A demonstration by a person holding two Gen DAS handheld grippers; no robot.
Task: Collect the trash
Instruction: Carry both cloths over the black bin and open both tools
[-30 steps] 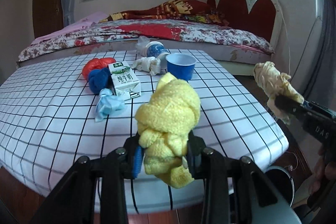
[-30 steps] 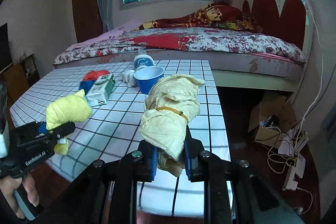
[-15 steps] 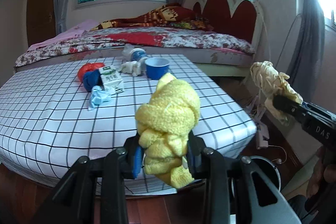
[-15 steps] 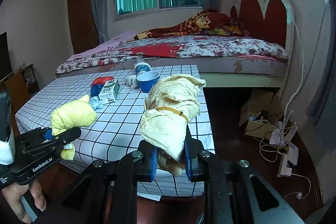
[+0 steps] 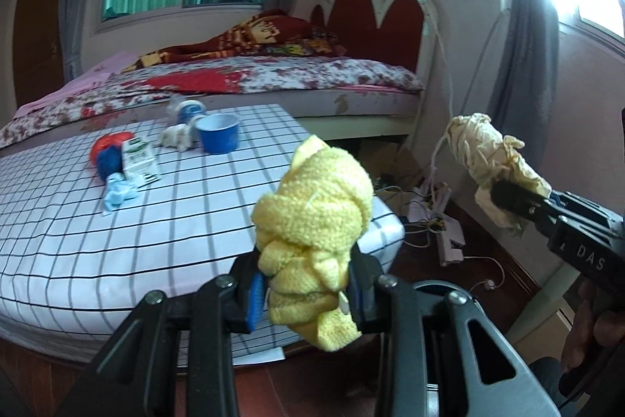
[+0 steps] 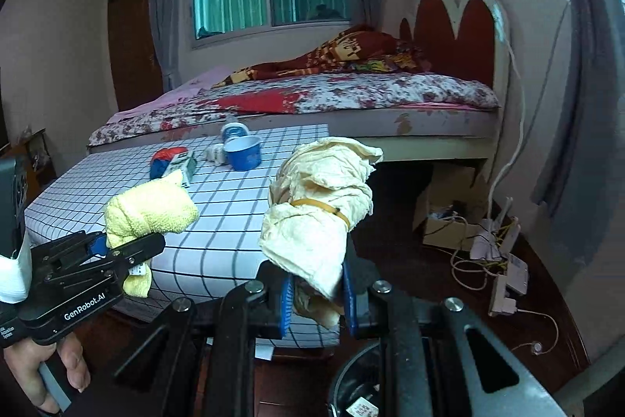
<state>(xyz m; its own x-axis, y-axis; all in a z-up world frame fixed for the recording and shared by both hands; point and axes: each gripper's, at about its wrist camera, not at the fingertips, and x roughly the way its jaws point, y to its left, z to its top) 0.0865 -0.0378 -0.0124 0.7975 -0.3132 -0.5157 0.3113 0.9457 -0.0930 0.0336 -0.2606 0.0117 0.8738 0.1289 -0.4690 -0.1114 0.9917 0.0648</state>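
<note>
My left gripper (image 5: 306,299) is shut on a knotted yellow cloth (image 5: 312,217) and holds it in the air past the table's near right corner; it also shows in the right wrist view (image 6: 150,210). My right gripper (image 6: 316,299) is shut on a cream paper wad (image 6: 320,206) bound with a rubber band; it also shows in the left wrist view (image 5: 492,159). A dark round bin (image 6: 359,382) sits on the floor just below both grippers, mostly hidden by them. On the checked table (image 5: 78,241) lie a blue cup (image 5: 217,133), a milk carton (image 5: 138,159) and other scraps.
A bed (image 5: 254,81) with a red headboard stands behind the table. Cables, a power strip (image 6: 504,276) and a cardboard box (image 6: 441,217) lie on the wooden floor to the right. Curtains hang on the right wall.
Both grippers have pulled back from the table and swung right, each still holding its item. The bin has come into view below them.
</note>
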